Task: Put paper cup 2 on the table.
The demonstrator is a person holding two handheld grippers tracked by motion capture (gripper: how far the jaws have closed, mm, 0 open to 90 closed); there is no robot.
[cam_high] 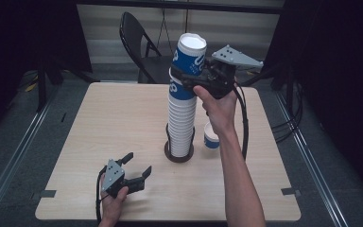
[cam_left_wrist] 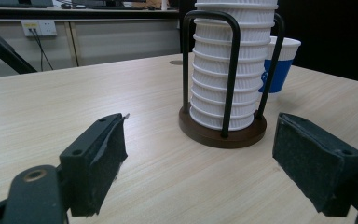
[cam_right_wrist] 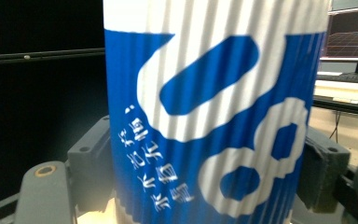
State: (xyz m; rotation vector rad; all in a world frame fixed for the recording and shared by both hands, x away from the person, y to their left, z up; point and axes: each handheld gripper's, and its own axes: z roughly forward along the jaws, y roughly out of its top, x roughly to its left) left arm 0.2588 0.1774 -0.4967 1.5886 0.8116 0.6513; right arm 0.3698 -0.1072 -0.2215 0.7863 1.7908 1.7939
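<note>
table (cam_high: 99,123): r hand-held gripper (cam_high: 189,77) clamps top cup (cam_high: 190,56); l hand-held gripper (cam_high: 137,166) wide open, empty.

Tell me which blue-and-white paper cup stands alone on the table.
The single cup right of the cup holder; the others are stacked, the top cup clamped by the right gripper.

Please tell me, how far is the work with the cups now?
Done: one single cup already stands on the table beside the holder. In hand: the right gripper clamps the top cup of the stack. Left: many cups remain stacked, and the left gripper rests open.
</note>
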